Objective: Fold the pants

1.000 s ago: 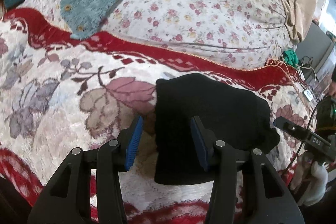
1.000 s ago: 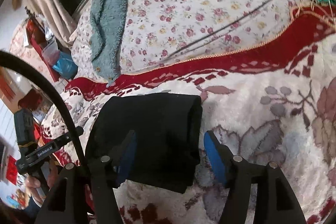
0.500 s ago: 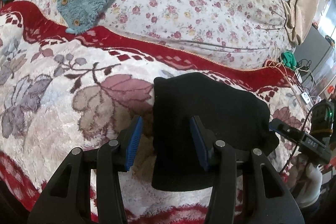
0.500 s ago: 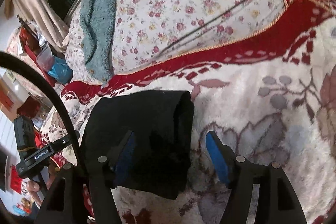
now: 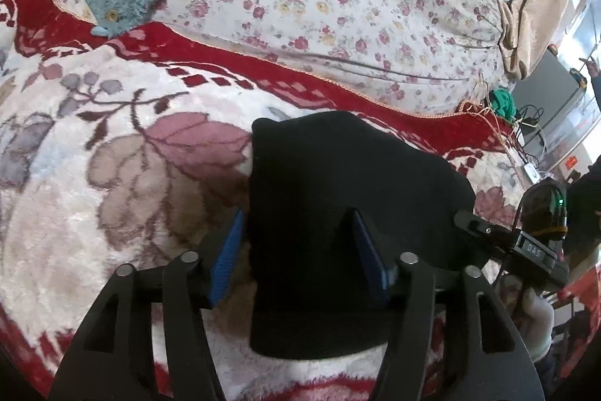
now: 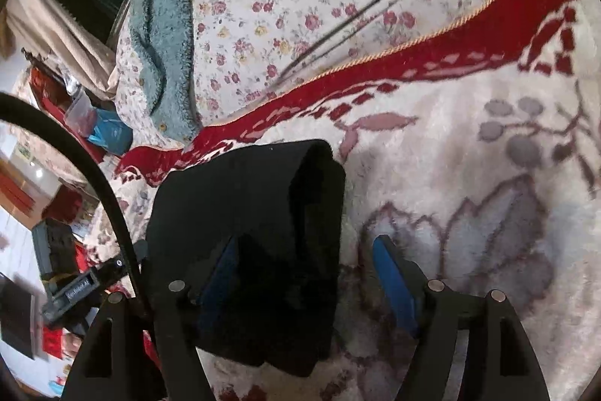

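both cams nudged closer; pants folded, compact black block; left gripper & right gripper both released.

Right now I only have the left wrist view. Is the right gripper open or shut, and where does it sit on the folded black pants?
Observer: The right gripper is open, straddling the near right edge of the folded black pants.
Operator: Are both its fingers over the fabric?
Observer: No. One blue pad is over the pants. The other blue pad is over the plush floral blanket, apart from the pants.
Operator: How does that right side look further away?
Observer: The pants end there in a thick, rounded fold with stacked layers, lying on the blanket.
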`<state>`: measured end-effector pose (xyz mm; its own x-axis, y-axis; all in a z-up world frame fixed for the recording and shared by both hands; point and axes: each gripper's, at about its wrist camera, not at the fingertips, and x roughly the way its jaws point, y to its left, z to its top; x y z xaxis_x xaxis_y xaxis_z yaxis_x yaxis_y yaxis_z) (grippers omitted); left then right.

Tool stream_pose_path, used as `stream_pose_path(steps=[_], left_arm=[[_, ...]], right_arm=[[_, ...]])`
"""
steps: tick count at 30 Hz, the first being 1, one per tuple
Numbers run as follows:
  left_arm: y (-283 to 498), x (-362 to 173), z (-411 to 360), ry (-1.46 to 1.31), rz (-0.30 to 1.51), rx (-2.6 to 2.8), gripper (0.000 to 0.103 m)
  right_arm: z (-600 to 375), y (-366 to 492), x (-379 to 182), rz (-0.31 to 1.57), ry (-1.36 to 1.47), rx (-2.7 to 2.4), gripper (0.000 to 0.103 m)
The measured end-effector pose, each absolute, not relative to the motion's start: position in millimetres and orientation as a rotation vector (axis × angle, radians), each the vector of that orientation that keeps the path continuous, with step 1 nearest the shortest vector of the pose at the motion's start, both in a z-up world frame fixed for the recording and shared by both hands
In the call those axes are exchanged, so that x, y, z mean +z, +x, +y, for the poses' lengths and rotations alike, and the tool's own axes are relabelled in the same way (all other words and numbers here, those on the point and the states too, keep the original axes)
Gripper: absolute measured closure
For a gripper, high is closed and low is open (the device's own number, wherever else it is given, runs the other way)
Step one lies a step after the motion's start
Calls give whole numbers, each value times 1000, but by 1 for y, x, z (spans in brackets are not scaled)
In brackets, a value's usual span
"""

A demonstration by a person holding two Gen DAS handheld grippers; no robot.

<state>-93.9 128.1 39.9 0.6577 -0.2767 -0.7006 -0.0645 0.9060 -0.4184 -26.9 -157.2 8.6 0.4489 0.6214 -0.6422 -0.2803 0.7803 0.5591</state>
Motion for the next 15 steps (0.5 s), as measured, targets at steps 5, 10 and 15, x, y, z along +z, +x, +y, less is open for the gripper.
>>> stream_pose_path(steps=[5, 10, 15], left_arm=[[-81, 25, 132, -495, 889, -157, 24], [-77, 13, 139, -564, 882, -208, 16], [-79, 13, 121, -448, 842, -197, 11]], right_arm=[[-146, -26, 3, 935, 377, 612, 22], [-146, -26, -1, 916, 384, 635, 17], [-143, -30, -1, 887, 371, 632, 16]])
